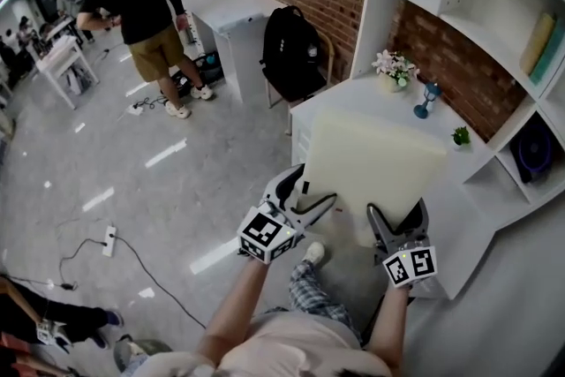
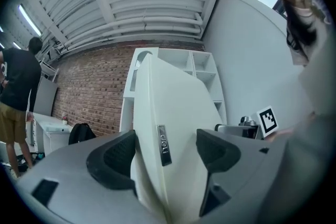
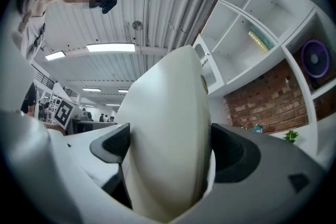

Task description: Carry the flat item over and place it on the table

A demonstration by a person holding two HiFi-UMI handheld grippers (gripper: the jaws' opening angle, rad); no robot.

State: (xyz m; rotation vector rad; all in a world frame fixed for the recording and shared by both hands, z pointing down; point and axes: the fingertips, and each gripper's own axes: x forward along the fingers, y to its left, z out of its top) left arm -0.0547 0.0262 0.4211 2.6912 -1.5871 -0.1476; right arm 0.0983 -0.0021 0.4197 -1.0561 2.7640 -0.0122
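Note:
The flat item is a cream, square cushion-like pad [image 1: 371, 162]. It is held up off the floor, in front of the white table [image 1: 351, 94] and partly over its near end. My left gripper [image 1: 309, 195] is shut on the pad's lower left edge. My right gripper [image 1: 399, 222] is shut on its lower right edge. In the left gripper view the pad [image 2: 173, 107] fills the gap between the dark pads of the left gripper [image 2: 165, 152] and shows a small sewn tag [image 2: 163, 145]. In the right gripper view the pad [image 3: 168, 118] is squeezed inside the right gripper [image 3: 168, 153].
On the table stand a flower pot [image 1: 393, 71], a blue goblet [image 1: 426, 99] and a small green plant [image 1: 460, 135]. White shelves [image 1: 494, 22] line the brick wall. A black backpack [image 1: 296, 53] rests on a chair. A person [image 1: 141, 4] stands far left. A power strip [image 1: 109, 240] lies on the floor.

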